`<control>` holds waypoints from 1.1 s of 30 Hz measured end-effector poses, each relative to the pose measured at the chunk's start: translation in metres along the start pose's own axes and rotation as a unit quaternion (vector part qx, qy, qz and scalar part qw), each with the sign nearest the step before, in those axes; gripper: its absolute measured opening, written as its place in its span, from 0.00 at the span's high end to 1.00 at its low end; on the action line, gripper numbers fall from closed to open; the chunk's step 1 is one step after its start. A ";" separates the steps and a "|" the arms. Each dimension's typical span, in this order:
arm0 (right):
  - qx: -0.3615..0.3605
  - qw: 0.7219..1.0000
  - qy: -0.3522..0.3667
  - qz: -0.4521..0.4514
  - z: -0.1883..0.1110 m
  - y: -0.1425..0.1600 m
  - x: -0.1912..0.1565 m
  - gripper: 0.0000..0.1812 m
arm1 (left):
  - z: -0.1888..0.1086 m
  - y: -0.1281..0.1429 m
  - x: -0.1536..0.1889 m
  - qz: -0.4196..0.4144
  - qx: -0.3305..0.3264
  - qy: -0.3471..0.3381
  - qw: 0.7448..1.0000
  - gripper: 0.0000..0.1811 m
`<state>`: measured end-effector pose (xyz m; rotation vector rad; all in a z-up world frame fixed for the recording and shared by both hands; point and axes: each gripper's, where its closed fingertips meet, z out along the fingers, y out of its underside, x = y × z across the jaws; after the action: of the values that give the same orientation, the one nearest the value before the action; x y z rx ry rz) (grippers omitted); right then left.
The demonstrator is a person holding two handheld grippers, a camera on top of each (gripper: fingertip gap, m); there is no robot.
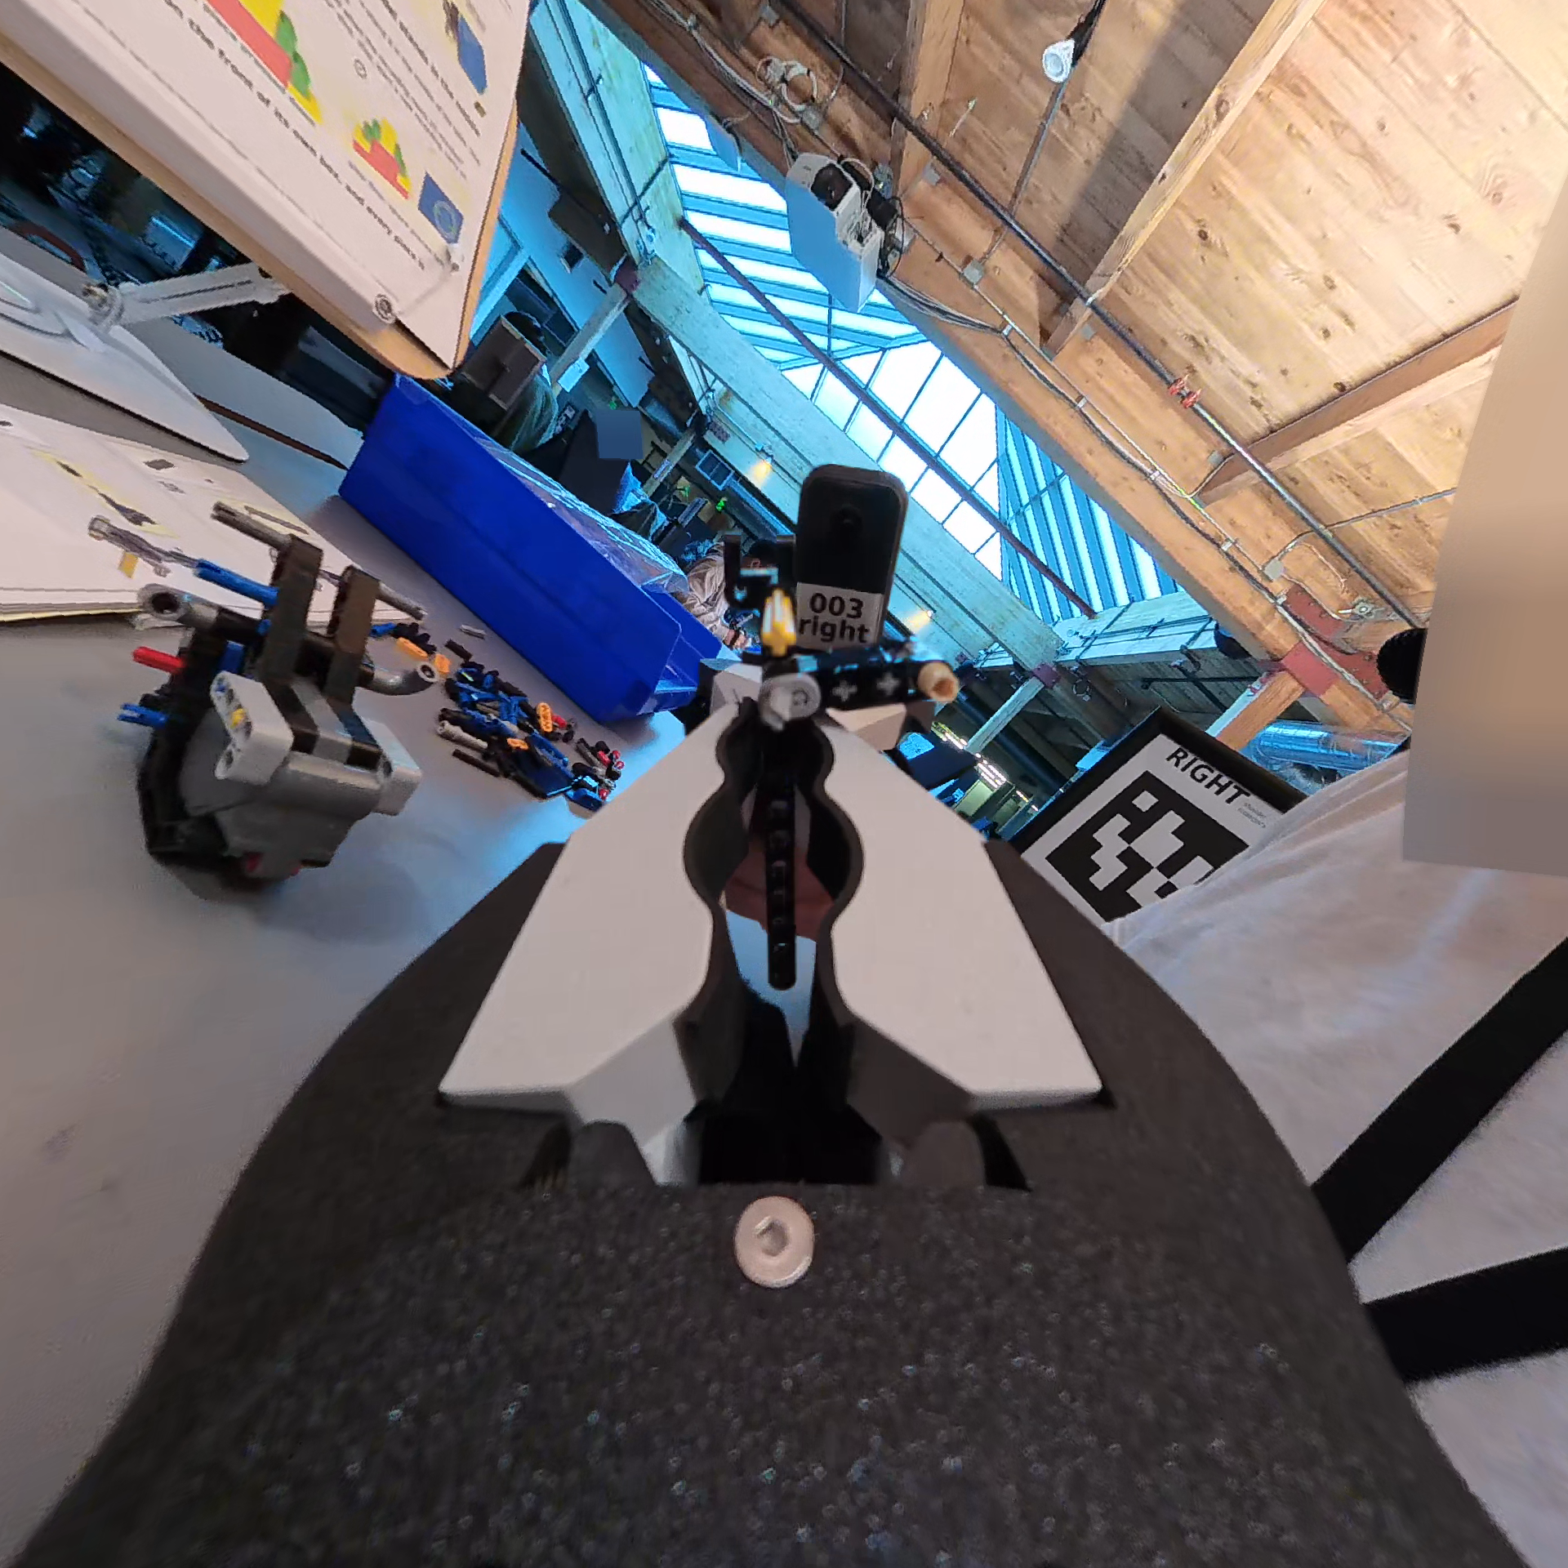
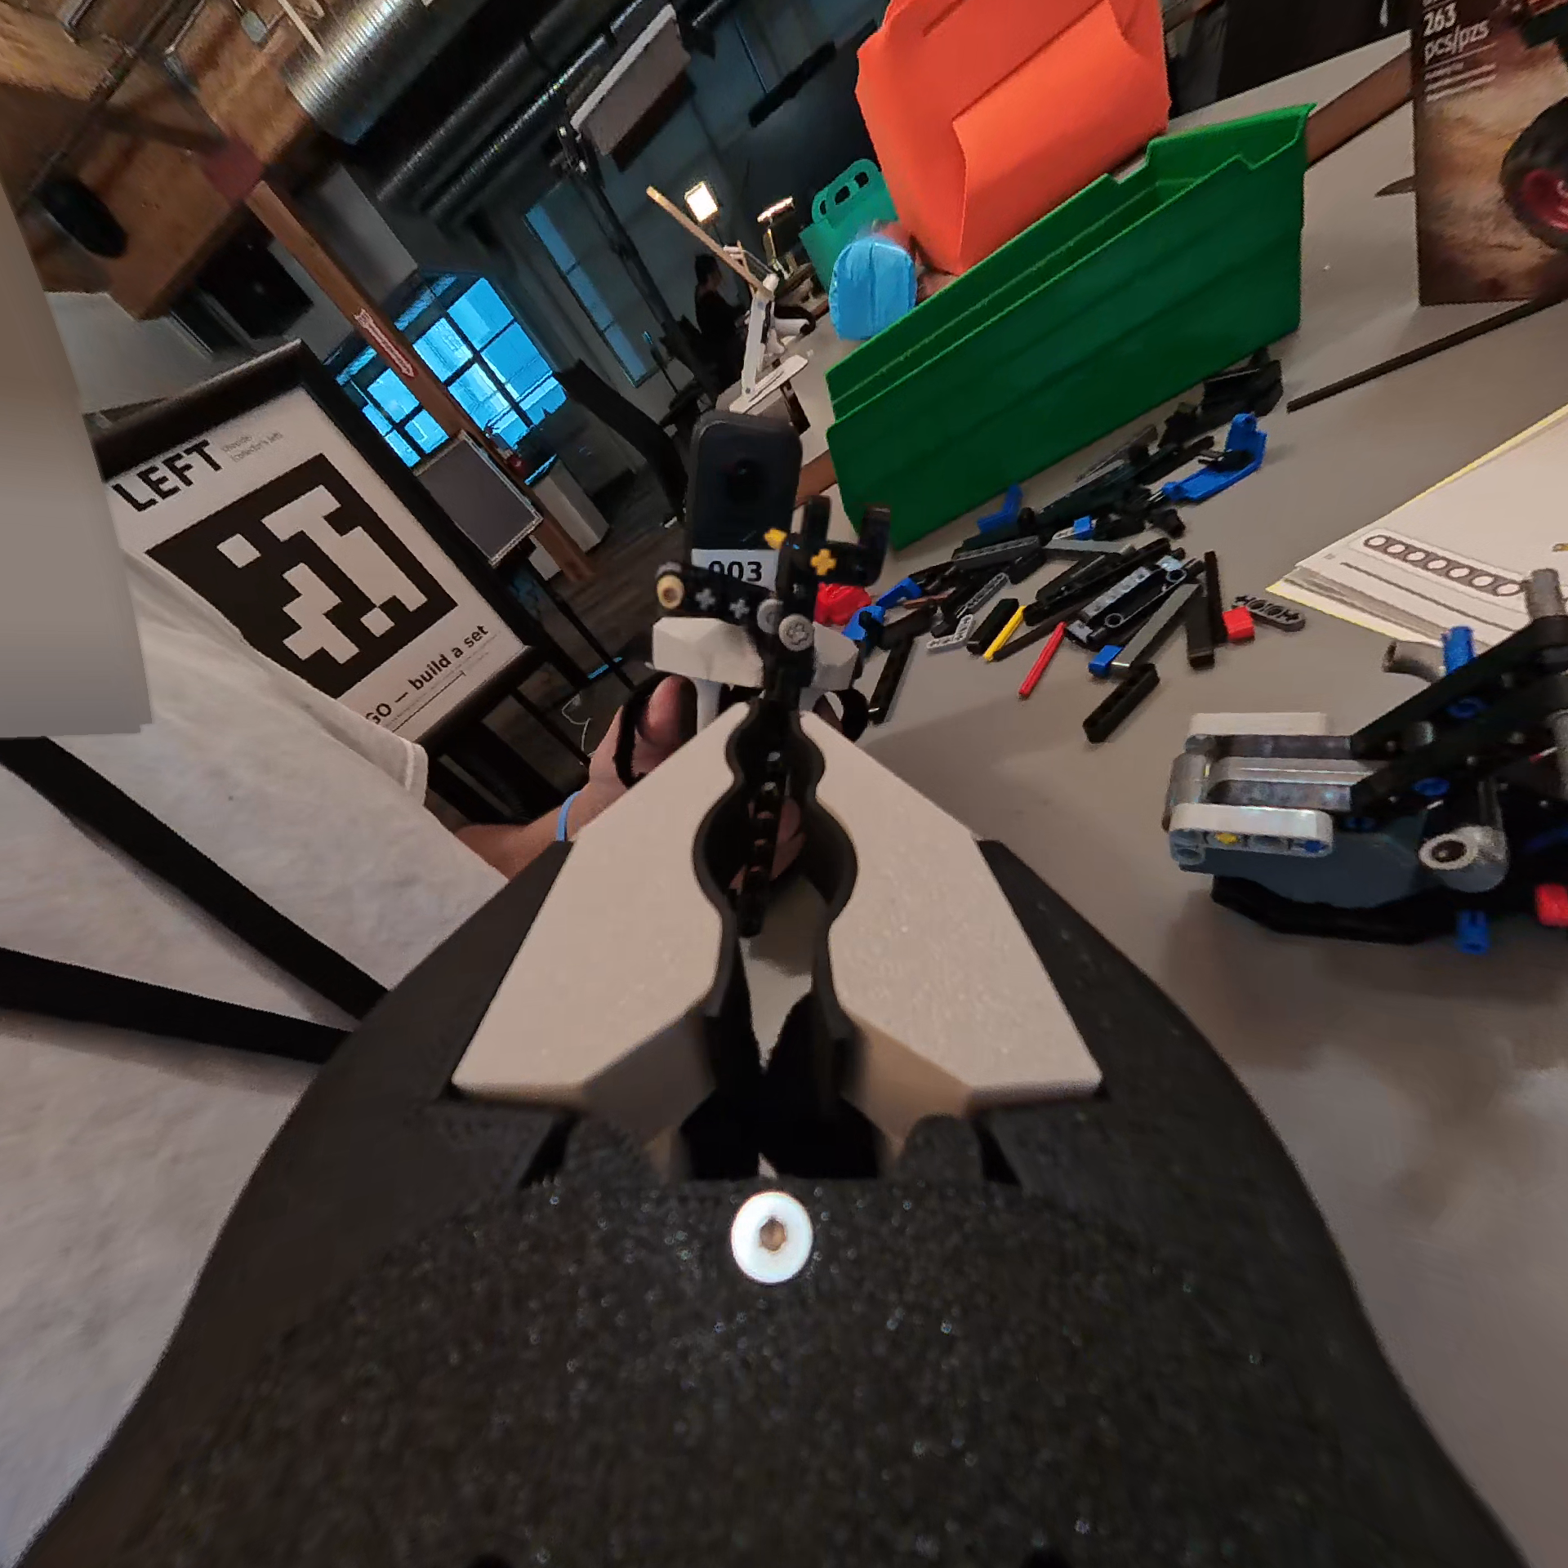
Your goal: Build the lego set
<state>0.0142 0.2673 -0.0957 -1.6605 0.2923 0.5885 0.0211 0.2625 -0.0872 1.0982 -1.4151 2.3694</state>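
Note:
A small black Lego assembly [image 1: 857,687] with a grey pin, a tan pin and yellow bits is held in the air between my two grippers, which face each other. My left gripper [image 1: 776,721] is shut on a black holed beam [image 1: 781,882] of it. My right gripper [image 2: 776,713] is shut on a black holed beam [image 2: 764,814] of the same assembly [image 2: 798,577]. The left gripper's white fingertips [image 2: 721,658] show just beyond it in the right wrist view. A larger grey, black and blue partly built model [image 1: 254,747] [image 2: 1400,806] sits on the grey table.
Loose Lego pieces [image 1: 518,721] [image 2: 1103,585] lie in heaps on the table. A blue bin [image 1: 526,551], a green bin [image 2: 1069,373], an orange bag [image 2: 1010,110], the set's box [image 2: 1493,144] and open instruction pages [image 1: 85,526] [image 2: 1442,560] surround them. A person in white stands close.

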 end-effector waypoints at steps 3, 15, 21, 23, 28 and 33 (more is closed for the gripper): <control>-0.005 1.000 -0.009 0.013 -0.002 0.003 0.000 0.99 | 0.001 0.003 -0.001 0.006 -0.012 -0.006 1.000 0.97; -0.085 0.991 0.095 -0.036 -0.043 0.031 0.031 0.98 | -0.011 0.004 -0.017 0.056 -0.074 -0.061 0.994 0.97; -0.201 0.951 0.210 -0.103 -0.102 0.065 0.061 0.98 | -0.040 -0.020 -0.019 0.166 -0.043 -0.094 0.981 0.97; -0.227 0.929 0.248 -0.154 -0.114 0.072 0.074 0.98 | -0.043 -0.021 -0.020 0.170 -0.027 -0.095 0.981 0.97; -0.281 0.889 0.275 -0.234 -0.126 0.094 0.091 0.98 | -0.044 -0.020 -0.014 0.165 -0.018 -0.083 0.983 0.97; -0.311 0.876 0.269 -0.251 -0.124 0.099 0.096 0.98 | -0.044 -0.018 -0.012 0.165 -0.020 -0.080 0.983 0.97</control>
<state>0.0705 0.1415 -0.2203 -2.4053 0.0485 -0.2267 0.0168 0.3111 -0.0949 1.1422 -1.8204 2.5010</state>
